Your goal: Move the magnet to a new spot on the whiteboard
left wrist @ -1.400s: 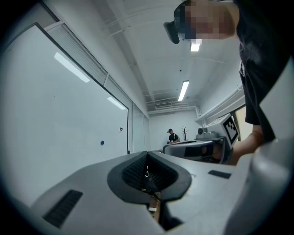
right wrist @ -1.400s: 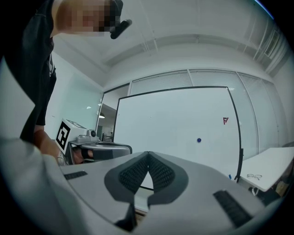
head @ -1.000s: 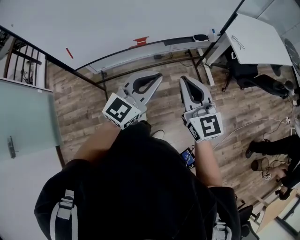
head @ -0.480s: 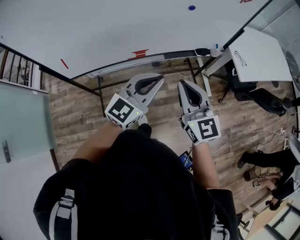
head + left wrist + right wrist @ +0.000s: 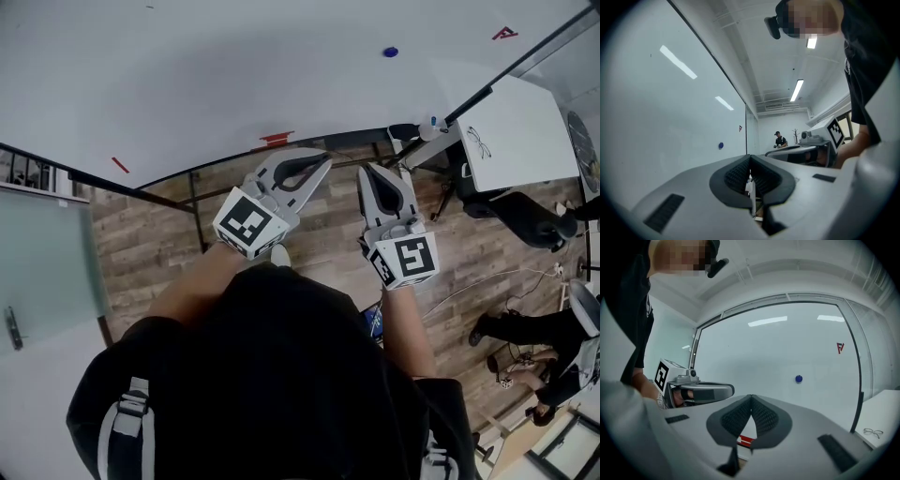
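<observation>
The left tongs (image 5: 322,158) are closed, their ribbed black pads meeting at the tip with nothing between them, as the left gripper view (image 5: 750,157) shows. The right tongs (image 5: 367,170) are closed too, pads pressed tip to tip and empty in the right gripper view (image 5: 750,397). Both point level toward the whiteboard (image 5: 234,75), side by side and just apart, each with its marker cube at the wrist end. Neither pair touches the whiteboard.

The magnet (image 5: 390,52), a small round blue disc, sits on the whiteboard well above its lower edge and to the right of both tongs. From the right tongs it shows up and to the right of the tips (image 5: 798,378); from the left tongs it lies left of the tips, flat on the board face (image 5: 721,146).

A small red mark (image 5: 503,34) stands on the whiteboard near its right frame, farther right than the magnet. At the whiteboard's bottom edge, just left of the left tongs, lies a flat red object (image 5: 275,139), seen also below the right tongs' pads (image 5: 745,440).

Beyond the whiteboard's right frame is a white desk (image 5: 525,117) with a pair of glasses (image 5: 476,141) on it. Below the whiteboard runs a wood-plank floor (image 5: 159,225).
</observation>
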A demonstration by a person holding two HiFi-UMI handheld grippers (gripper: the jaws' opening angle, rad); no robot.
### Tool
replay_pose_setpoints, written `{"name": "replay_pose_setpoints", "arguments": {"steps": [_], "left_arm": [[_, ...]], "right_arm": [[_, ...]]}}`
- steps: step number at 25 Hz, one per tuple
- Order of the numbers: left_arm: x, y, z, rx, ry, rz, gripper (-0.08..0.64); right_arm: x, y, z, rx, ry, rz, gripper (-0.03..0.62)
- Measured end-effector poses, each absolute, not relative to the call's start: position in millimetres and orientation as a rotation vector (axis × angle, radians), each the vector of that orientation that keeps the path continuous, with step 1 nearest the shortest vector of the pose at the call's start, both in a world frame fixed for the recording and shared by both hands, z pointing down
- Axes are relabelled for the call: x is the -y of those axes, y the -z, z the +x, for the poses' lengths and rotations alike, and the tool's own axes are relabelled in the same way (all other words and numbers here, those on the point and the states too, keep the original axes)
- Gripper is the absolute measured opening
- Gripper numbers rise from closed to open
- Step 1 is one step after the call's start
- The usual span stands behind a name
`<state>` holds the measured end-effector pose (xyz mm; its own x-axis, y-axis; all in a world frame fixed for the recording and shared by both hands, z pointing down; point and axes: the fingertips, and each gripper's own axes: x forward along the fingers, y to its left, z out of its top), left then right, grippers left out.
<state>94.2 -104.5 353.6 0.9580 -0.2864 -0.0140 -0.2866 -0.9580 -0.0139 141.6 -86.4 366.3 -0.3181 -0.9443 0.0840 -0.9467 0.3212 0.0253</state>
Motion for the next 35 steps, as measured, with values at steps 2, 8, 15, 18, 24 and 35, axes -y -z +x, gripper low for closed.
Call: {"name": "replay_pose_setpoints", "arguments": {"steps": [2,8,15,18,24,35], "left_arm": [[116,-354,98,-0.445,-0.019,-3.097,0.005],[145,-356,113,-0.496,-0.023,-3.105,0.005],[173,-356,145,-0.692,-0.039,-3.057,0.005],[185,-354,158,-0.792,-0.035,-3.030,0.005],[210,-344,172,-0.918,-0.027,-2.963,0.005],[241,-343,178,-0.997,-0.023,-2.905,0.005]], "right_arm": [[98,-367,146,2.481,-0.040,1.792,-0.005],[132,-367,170,2.476,-0.023,1.772,-0.005],[179,-360,224,2.437,0.036,1.774,-0.003],[199,-358,247,2.404,0.061,1.813,-0.003],[237,-349,267,2.407,0.081,1.828,-0.003],[287,-345,277,2.347,0.105,1.907,0.089]]}}
